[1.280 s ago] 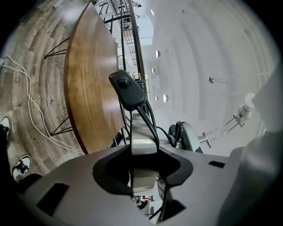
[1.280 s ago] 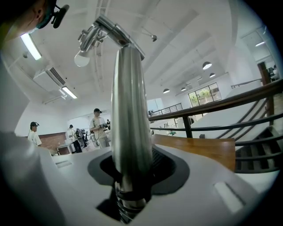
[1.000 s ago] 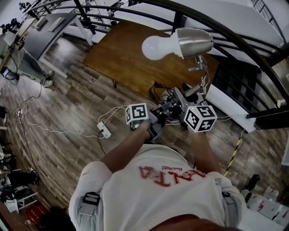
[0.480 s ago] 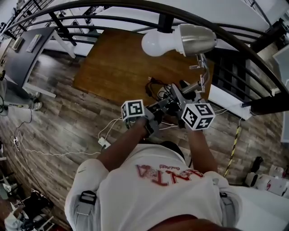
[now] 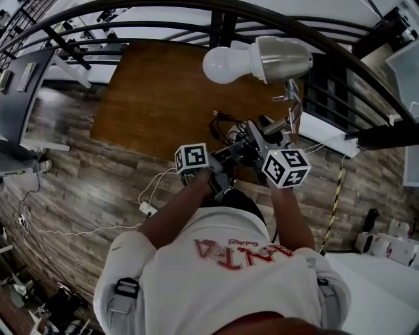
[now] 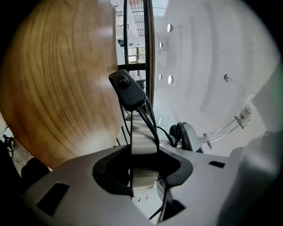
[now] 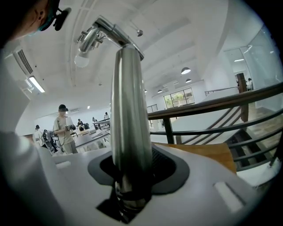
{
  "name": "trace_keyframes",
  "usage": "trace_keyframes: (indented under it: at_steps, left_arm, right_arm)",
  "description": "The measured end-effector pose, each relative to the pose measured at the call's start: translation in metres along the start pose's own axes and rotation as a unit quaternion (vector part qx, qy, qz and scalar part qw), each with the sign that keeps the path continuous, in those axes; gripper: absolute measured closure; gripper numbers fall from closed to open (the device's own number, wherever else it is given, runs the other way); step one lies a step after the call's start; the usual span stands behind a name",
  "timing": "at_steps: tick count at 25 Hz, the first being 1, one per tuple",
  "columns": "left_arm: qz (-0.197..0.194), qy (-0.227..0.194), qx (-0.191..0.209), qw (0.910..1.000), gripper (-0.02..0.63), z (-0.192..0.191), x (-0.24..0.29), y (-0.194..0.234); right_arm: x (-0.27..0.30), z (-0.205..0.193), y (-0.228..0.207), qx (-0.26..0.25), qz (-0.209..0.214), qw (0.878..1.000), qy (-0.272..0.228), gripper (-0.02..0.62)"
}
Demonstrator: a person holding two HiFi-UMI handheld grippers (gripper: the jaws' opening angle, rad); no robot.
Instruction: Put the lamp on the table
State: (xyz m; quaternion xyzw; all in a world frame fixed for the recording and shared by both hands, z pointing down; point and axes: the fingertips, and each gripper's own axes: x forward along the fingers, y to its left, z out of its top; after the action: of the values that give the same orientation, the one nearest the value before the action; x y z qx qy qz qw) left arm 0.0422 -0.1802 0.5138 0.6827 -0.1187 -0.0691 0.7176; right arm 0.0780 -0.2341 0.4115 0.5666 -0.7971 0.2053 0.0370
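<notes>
I am carrying the lamp in the air. Its silver shade and white bulb hang over the far right part of the brown wooden table. My right gripper is shut on the lamp's shiny metal pole, which rises between its jaws to the lamp head. My left gripper is shut on a white power strip with a black plug and black cables. The table top fills the left of the left gripper view.
A dark curved railing runs behind the table. On the wood floor lie a white socket block and cords. A yellow-black strip lies at the right. Grey desks stand at the far left. People stand in the distance.
The table has slid toward the middle of the head view and come nearer. Both grippers and the lamp keep the same hold and pose.
</notes>
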Motion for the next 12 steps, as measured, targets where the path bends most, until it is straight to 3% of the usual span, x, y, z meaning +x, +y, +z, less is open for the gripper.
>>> trace_keyframes:
  at_steps: [12]
  left_arm:
    - [0.017,-0.028,0.007,0.9994,0.456,0.064,0.1,0.014]
  right_arm:
    - [0.057,0.023,-0.104,0.012,0.027,1.0,0.008,0.436]
